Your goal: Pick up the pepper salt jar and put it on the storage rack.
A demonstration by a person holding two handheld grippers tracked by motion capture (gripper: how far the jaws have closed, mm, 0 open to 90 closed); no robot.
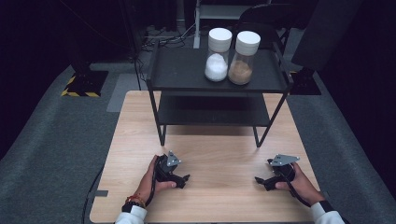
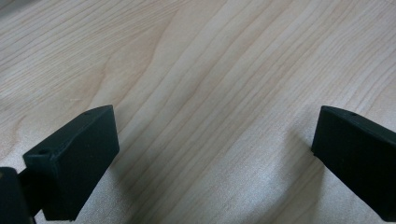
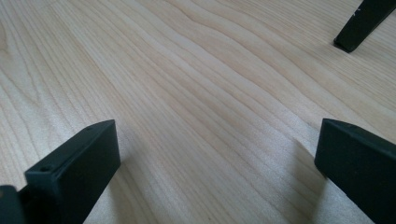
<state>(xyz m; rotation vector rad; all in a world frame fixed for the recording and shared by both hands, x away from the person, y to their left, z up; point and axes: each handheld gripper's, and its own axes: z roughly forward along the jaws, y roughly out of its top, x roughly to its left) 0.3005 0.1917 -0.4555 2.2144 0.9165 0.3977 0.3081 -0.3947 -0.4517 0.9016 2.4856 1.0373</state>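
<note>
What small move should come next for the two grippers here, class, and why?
Probably lift the right gripper toward the brown jar on the shelf. Both grippers, the left gripper too, rest low on the table with jaws wide apart and nothing between them, and the jars, including the white jar, stand far off.

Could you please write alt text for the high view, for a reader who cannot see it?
A person's two hands rest on a light wooden table, each holding a black claw, the left claw and right claw pointing toward each other. Behind them, a black two-tier shelf carries a white-filled jar and a brown-filled jar, both white-lidded.
</note>
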